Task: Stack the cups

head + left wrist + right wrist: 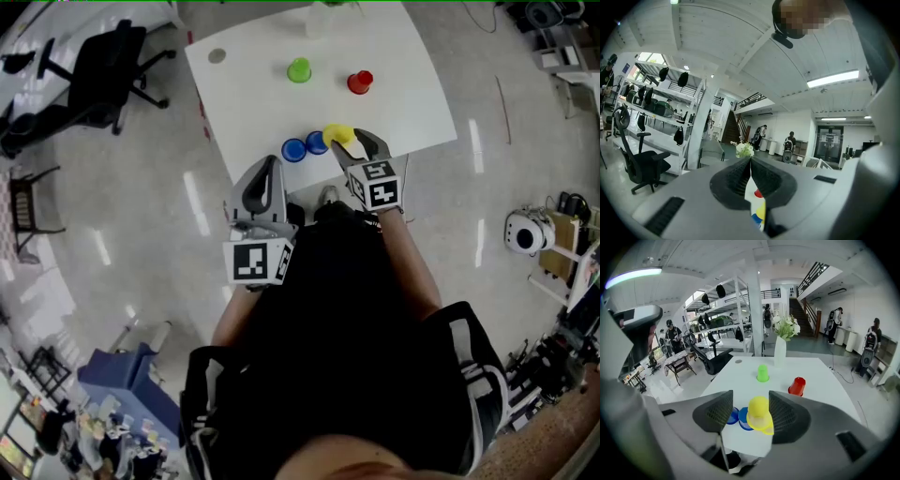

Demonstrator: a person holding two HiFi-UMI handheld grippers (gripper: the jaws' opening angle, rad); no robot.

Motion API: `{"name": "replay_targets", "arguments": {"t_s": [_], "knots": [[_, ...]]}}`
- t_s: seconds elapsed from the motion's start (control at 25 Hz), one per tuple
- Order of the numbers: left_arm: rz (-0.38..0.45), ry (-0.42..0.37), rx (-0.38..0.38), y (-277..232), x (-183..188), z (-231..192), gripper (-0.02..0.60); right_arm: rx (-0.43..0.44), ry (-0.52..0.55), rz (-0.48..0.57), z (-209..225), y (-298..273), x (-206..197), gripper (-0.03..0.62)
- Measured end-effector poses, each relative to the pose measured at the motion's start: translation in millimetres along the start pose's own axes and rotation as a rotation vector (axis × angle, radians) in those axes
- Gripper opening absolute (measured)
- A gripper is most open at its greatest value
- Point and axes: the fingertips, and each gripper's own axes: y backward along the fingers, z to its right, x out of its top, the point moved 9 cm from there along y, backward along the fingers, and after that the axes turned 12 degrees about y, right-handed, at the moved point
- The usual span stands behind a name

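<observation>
Right gripper [357, 144], jaws wide, brackets the yellow cup [759, 412] at the table's [253, 89] six o'clock edge, seemingly to grasp it for stacking; left gripper [268, 171] waits closed, empty.

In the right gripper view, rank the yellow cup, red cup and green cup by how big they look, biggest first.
1. yellow cup, clearly largest, though it sits nearest the camera.
2. red cup.
3. green cup, only slightly smaller-looking than the red; it stands farther back, so their true sizes may match.
</observation>
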Motion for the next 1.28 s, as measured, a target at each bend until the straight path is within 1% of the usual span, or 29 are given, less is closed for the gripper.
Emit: {"name": "replay_targets", "arguments": {"t_s": [0.24, 0.36, 0.52, 0.84, 1.04, 1.28], "knots": [[0.002, 0.005, -0.021, 9, 3, -17, 0.021, -0.046, -0.011, 0.086, -13, 22, 27, 0.253], [0.007, 0.032, -0.019, 11, 3, -21, 0.021, -0.062, -0.005, 0.110, -16, 32, 38, 0.253], [-0.007, 0.019, -0.027, 9, 3, -21, 0.021, -0.084, -0.009, 0.132, -11, 42, 50, 0.252], [-0.005, 0.030, -0.024, -19, 12, -28, 0.021, -0.127, -0.025, 0.144, 22, 26, 67, 0.250], [-0.019, 0.038, -0.020, -54, 14, -31, 0.021, -0.147, -0.052, 0.136, 55, 6, 72, 0.249], [-0.036, -0.004, -0.025, -94, 16, -29, 0.021, -0.166, -0.088, 0.114, 98, -19, 72, 0.249]]}}
